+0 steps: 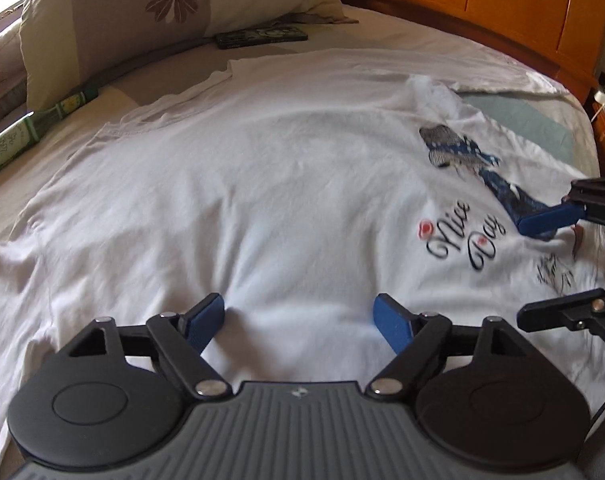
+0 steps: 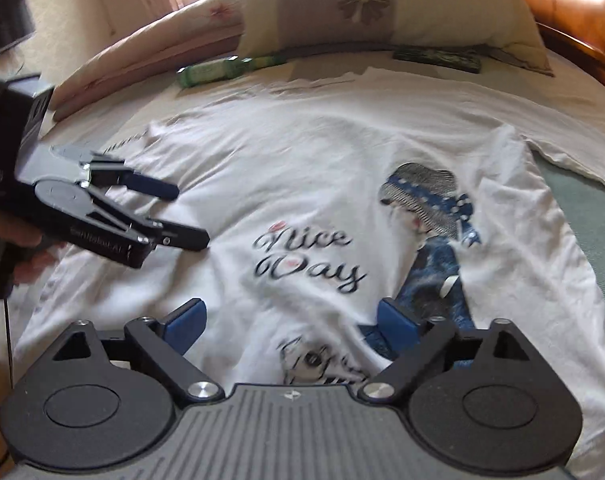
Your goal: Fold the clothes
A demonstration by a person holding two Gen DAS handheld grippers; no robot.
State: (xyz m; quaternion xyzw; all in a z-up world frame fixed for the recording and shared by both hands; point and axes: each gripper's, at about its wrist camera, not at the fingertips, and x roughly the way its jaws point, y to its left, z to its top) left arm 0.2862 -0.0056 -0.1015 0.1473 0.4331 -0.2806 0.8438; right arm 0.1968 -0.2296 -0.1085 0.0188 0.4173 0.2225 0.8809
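Both released: left hand-held gripper (image 1: 300, 322) and right hand-held gripper (image 2: 290, 326) hover over white T-shirt (image 1: 238, 200), spread print-up on bed (image 1: 422, 36). Folding unstarted; next likely pinch an edge.

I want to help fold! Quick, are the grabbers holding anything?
Left gripper: open, holding nothing, over the shirt.
Right gripper: open, holding nothing.

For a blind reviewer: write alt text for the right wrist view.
A white T-shirt printed "Nice Day" lies spread on a bed, the open right gripper low over it. The left gripper, also open, reaches in from the left.
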